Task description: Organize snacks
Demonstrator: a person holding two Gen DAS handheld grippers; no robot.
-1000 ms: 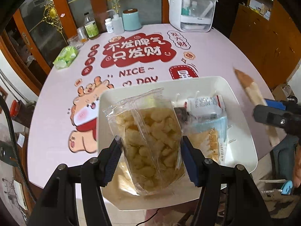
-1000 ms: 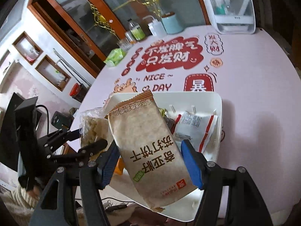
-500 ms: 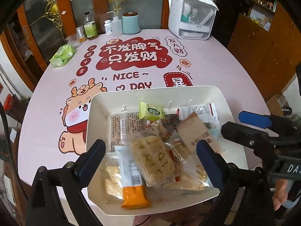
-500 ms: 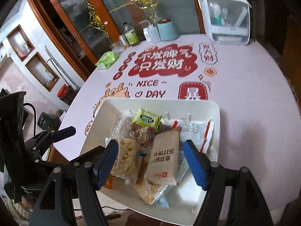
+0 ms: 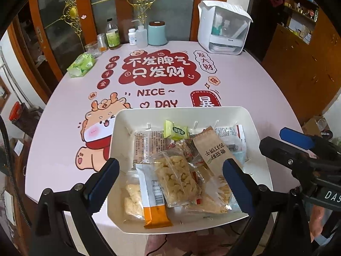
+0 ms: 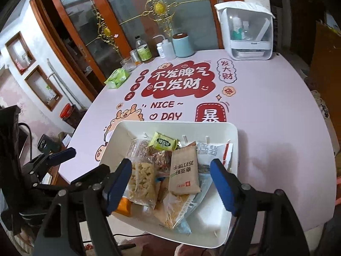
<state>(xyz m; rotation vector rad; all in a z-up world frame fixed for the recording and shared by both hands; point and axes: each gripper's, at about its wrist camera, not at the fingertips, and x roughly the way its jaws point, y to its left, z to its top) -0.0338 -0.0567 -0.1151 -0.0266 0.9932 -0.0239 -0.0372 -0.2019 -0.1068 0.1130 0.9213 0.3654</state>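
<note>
Hovering above the near end of the white tray (image 5: 245,115), the left gripper (image 5: 170,176) stands with its blue-padded jaws spread wide and nothing between them; the clear bag of puffed corn snacks (image 5: 177,179) lies flat in the tray below it, on top of an orange-ended white wrapper (image 5: 152,198). The right gripper (image 6: 170,183) is likewise empty, its jaws opening a little more, and the brown paper biscuit packet (image 6: 184,170) rests in the tray beneath it, leaning across other packets. Around these lie a small green sweet packet (image 5: 175,129), a white packet with red edging (image 6: 215,151) and a clear bag of yellow crisps (image 6: 177,211), all loosely heaped toward the near side. The tray sits at the near edge of the pink printed table (image 5: 245,81), with its front lip apparently overhanging. The risk from here, as I judge it, lies in that heap and that edge: the glossy packets are stacked unevenly, so a finger brushing the pile could slide the top ones over the low rim. Pressing down on the near end might tip the tray off the table. The two grippers also work close together, so reaching for neighbouring packets at once could make them collide.
</note>
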